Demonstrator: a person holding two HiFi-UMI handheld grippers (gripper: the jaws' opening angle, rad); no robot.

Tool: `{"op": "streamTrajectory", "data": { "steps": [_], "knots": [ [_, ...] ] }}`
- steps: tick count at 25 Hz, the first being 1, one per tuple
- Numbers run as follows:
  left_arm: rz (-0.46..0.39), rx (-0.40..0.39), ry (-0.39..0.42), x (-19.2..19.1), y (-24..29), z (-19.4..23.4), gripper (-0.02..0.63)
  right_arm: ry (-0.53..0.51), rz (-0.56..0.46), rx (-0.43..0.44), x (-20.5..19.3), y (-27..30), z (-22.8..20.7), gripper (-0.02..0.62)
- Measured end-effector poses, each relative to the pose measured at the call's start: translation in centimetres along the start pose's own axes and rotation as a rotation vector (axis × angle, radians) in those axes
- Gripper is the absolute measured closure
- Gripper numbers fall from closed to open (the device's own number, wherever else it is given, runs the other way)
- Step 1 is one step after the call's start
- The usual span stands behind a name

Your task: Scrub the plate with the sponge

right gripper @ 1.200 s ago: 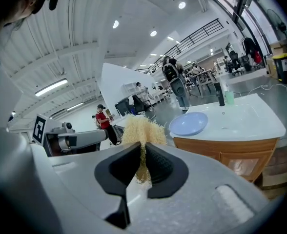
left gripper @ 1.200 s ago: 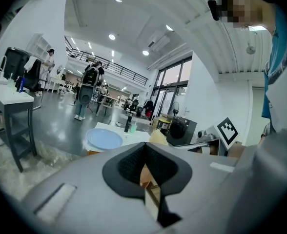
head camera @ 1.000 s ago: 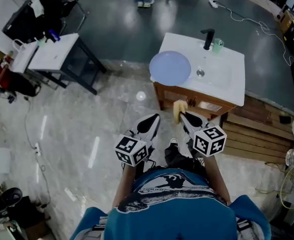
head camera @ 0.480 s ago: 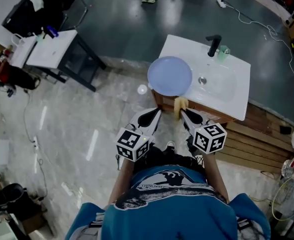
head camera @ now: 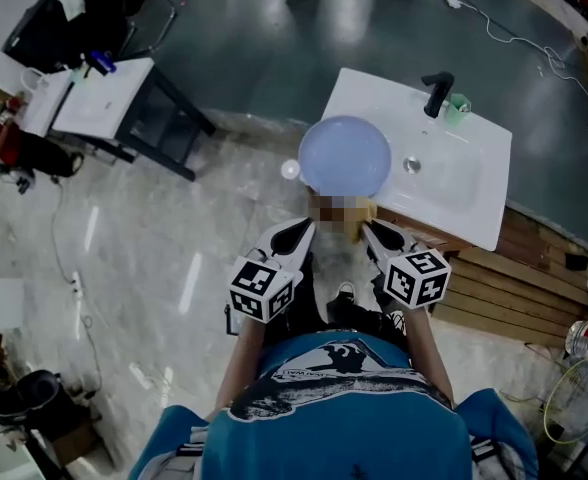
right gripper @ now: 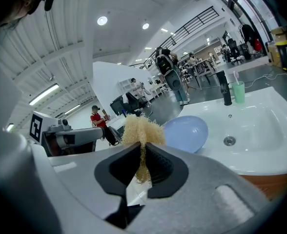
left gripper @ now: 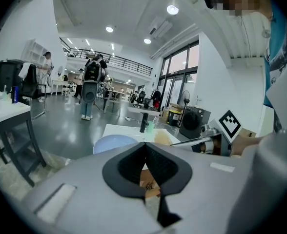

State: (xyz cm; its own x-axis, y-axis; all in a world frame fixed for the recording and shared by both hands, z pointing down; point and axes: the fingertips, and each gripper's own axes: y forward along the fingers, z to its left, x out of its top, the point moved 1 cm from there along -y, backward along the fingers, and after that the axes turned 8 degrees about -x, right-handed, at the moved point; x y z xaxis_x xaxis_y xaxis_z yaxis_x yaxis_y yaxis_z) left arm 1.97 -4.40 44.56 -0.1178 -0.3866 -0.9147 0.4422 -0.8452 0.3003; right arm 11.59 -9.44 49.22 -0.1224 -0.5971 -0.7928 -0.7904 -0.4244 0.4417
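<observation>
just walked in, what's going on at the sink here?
A person stands in front of the white sink with a gripper in each hand. The right gripper is shut on a yellow sponge; the left gripper is shut and empty. The blue plate lies on the sink's left end, and the sponge has not reached it yet.

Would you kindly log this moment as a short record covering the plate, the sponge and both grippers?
plate: pale blue, lying on the sink counter, beside the basin
sponge: yellow, pinched in the right gripper, short of the plate
left gripper: shut, empty
right gripper: shut on the sponge
scrubbing: not yet begun
</observation>
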Motion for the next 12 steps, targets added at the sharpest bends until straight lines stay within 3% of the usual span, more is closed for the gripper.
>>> {"op": "streamTrajectory", "data": {
  "steps": [5,12],
  "knots": [
    [-0.015,-0.022,0.006,1.1,1.3,3.6,0.583,0.022,-0.018,-0.064,1.3,2.1,-1.4,0.565],
    [0.052,-0.073,0.068,2.2,3.9,10.4,0.538,0.046,-0.023,-0.171,3.8,6.7,-2.5,0.565]
  ]
}}
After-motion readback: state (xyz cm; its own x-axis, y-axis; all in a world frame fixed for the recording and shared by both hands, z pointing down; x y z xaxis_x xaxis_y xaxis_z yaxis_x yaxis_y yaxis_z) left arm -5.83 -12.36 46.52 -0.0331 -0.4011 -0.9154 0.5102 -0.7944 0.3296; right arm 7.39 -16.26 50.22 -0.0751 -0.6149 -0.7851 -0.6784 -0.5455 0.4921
